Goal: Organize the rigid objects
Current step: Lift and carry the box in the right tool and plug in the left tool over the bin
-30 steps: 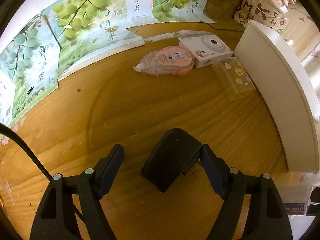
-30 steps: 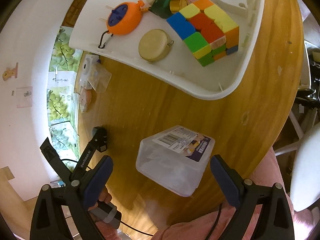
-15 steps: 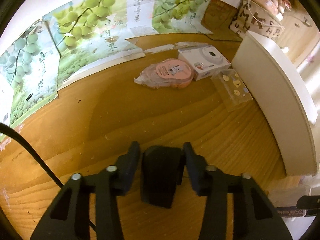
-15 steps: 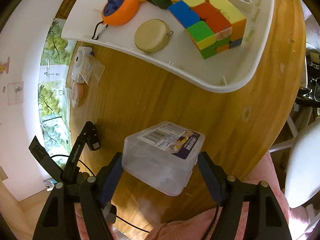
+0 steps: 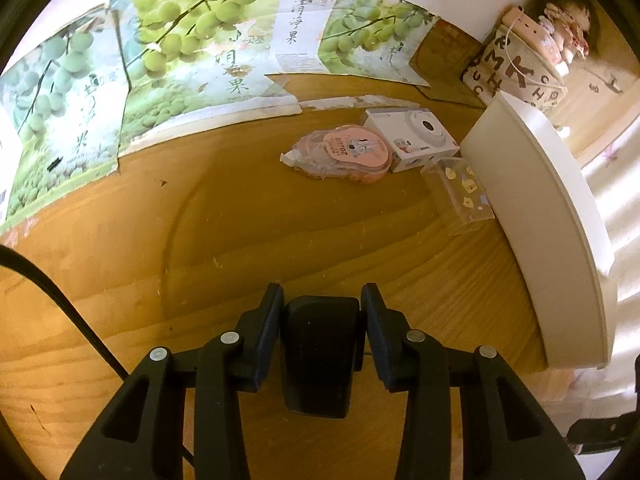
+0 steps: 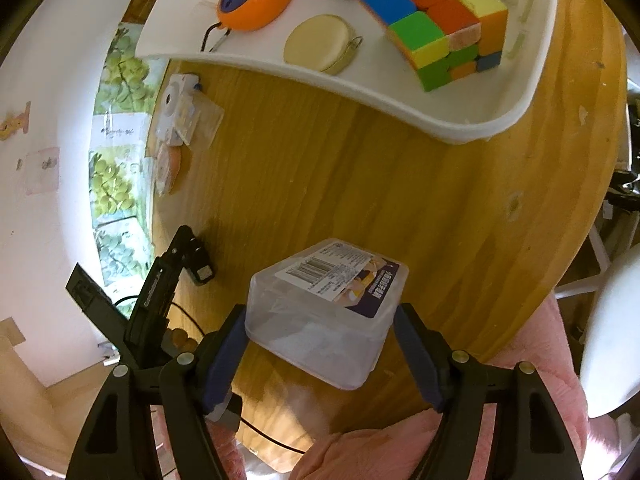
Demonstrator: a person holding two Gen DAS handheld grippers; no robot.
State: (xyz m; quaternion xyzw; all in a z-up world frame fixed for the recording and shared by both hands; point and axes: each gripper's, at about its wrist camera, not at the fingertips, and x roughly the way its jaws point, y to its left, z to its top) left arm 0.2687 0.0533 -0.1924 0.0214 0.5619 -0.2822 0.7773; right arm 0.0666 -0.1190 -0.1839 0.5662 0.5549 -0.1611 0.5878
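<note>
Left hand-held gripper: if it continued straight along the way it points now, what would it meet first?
Probably the wooden table. The left hand-held gripper is shut on a black plug adapter and tilts down at bare wood. The pink tape dispenser lies farther on, though depth is uncertain.

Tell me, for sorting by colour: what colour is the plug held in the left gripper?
Black plug, clearest in the left wrist view.

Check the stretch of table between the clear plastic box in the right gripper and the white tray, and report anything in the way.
Nothing visible blocks it: bare wooden table lies between the clear plastic box and the white tray.
</note>
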